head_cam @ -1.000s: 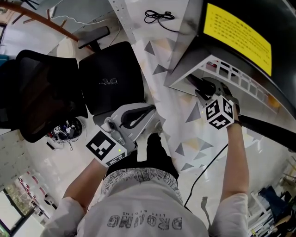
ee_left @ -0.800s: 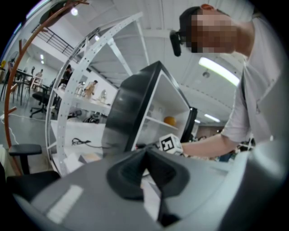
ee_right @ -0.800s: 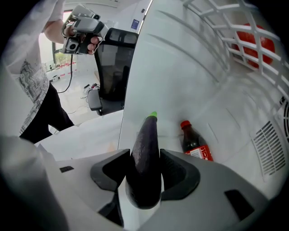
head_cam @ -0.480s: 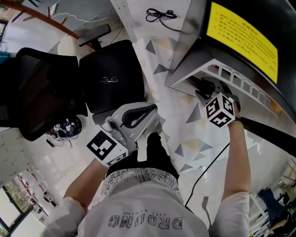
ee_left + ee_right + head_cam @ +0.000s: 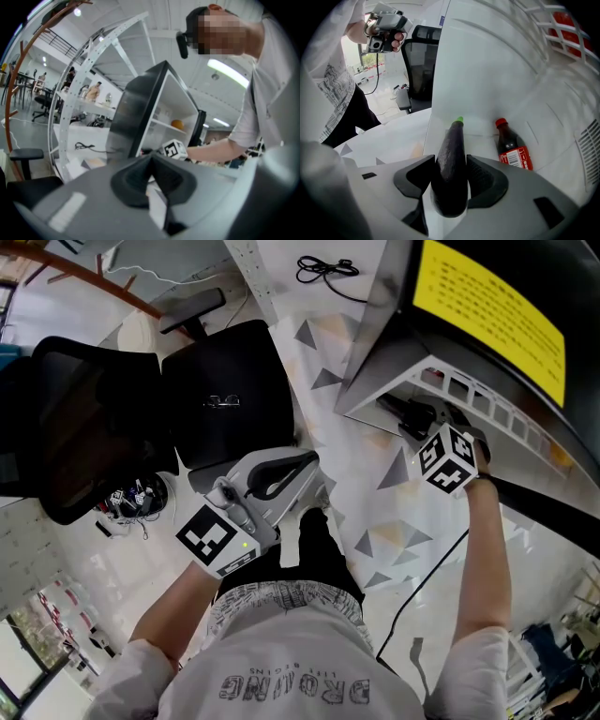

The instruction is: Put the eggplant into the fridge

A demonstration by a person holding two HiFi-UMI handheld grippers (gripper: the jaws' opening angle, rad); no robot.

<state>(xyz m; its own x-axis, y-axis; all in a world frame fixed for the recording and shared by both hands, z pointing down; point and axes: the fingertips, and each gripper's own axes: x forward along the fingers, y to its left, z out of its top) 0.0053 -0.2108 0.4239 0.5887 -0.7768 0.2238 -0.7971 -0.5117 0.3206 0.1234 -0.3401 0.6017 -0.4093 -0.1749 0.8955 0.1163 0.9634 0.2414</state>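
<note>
White floor (image 5: 309, 296) with a grey-triangle pattern runs under an open fridge (image 5: 380, 324), and a black chair (image 5: 225, 395) stands well apart to the left.

Reaching in through the fridge's open front, the right tool (image 5: 412, 413) has its jaws clamped on the eggplant (image 5: 453, 150) at the thick end. That leaves the green tip pointing ahead, so the slim end goes in first. In the right gripper view the eggplant hangs over the white shelf (image 5: 478, 129), apparently not yet resting on it. A cola bottle (image 5: 512, 145) with a red cap sits toward the shelf's right side, just beside the eggplant's line but not touching it. Aiming left of the bottle looks deliberate, since that part of the shelf is bare.

Held low near the person's body, away from the fridge, the left tool (image 5: 309, 479) is out of the way. Its own view shows the jaws together with nothing between them.

The task looks nearly done: what remains is to lower the eggplant onto the shelf, free it, and withdraw without nudging the bottle.
</note>
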